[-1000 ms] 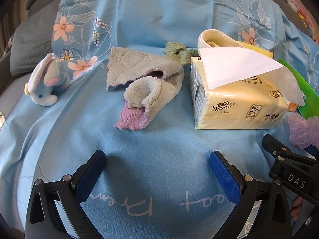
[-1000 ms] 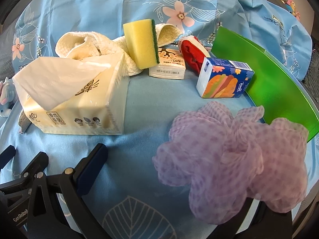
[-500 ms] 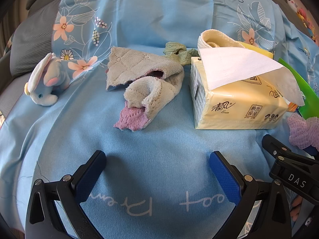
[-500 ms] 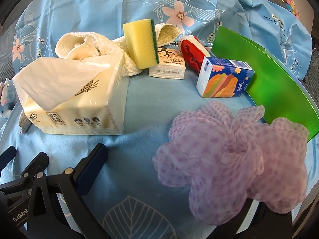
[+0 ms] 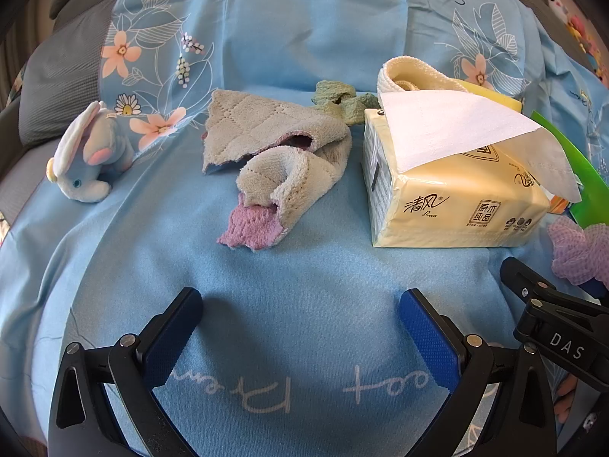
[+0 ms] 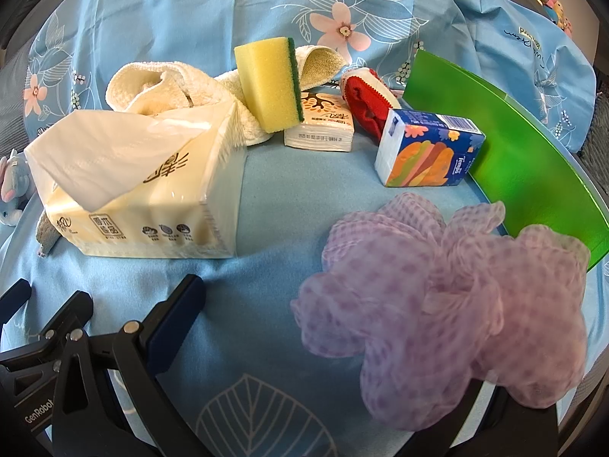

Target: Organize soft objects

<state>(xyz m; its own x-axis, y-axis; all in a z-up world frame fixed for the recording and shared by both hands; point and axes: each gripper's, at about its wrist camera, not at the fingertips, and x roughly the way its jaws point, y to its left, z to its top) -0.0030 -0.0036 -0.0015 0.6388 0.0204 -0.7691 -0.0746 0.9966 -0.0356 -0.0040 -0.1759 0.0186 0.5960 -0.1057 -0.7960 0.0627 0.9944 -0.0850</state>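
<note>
Left gripper [image 5: 300, 327] wide apart, empty, low over bedsheet [image 5: 304, 266] before tissue pack [image 5: 453, 194]; right gripper [image 6: 335, 327] also spread, nothing clamped, purple mesh pouf [image 6: 449, 304] resting against its right finger, right of tissue pack; grey cloth [image 5: 281, 160] lying left of pack, probably awaiting pickup.

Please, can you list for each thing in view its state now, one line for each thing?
left gripper: open, empty.
right gripper: open, purple mesh puff covers its right finger.
purple mesh puff: loose, fluffed out.
tissue pack: opened, one sheet pulled out.
grey cloth: crumpled, purple side showing.
yellow sponge: standing on edge.
plush elephant: lying on sheet.
</note>
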